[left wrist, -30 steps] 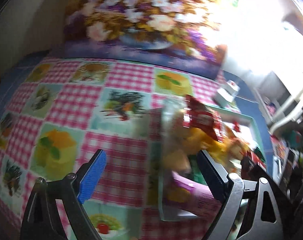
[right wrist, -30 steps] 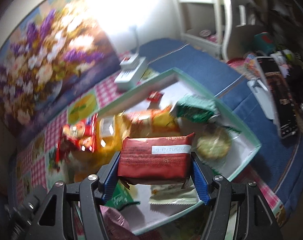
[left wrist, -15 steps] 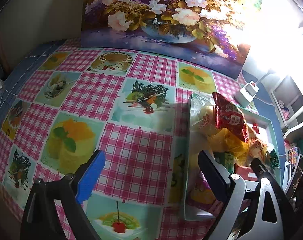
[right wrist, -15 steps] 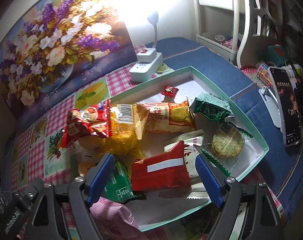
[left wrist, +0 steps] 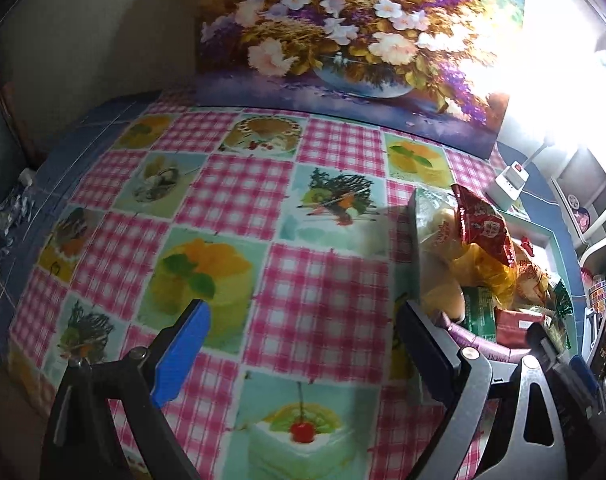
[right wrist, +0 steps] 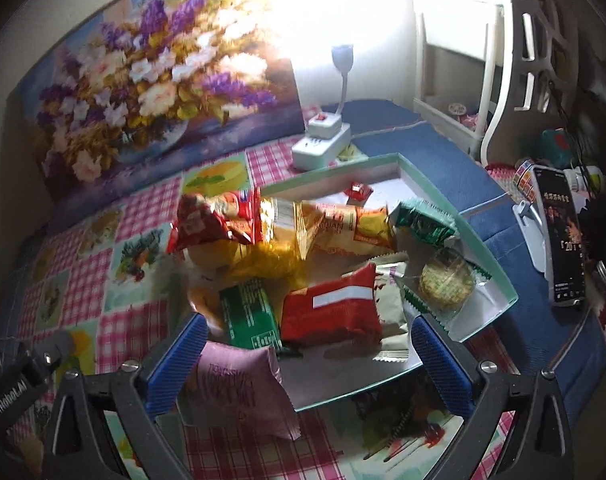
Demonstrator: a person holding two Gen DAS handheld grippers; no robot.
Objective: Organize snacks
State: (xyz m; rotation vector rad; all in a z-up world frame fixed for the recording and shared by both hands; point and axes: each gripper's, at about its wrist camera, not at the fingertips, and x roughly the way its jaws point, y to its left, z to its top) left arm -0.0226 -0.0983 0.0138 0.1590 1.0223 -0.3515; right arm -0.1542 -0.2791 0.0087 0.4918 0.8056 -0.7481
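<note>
A teal-rimmed tray (right wrist: 487, 256) holds a pile of snack packets. Among them a red packet with a white label (right wrist: 331, 308) lies flat near the tray's front, beside a green packet (right wrist: 249, 316) and a round cookie in clear wrap (right wrist: 447, 280). My right gripper (right wrist: 306, 322) hovers just in front of the red packet; its jaws are opening and stand wide of it, touching nothing. A pink packet (right wrist: 239, 388) lies against the tray's front corner. My left gripper (left wrist: 303, 306) is open and empty over the checked tablecloth (left wrist: 231, 200), left of the tray (left wrist: 551, 240).
A flower painting (right wrist: 151, 80) leans against the wall at the back. A white power strip with a small lamp (right wrist: 321, 140) sits behind the tray. A phone on a stand (right wrist: 563, 240) stands to the right, with white shelving behind it.
The right gripper let go of the red packet, which now lies in the tray, and its jaws spread and drew back. The left gripper drifted left, away from the tray.
</note>
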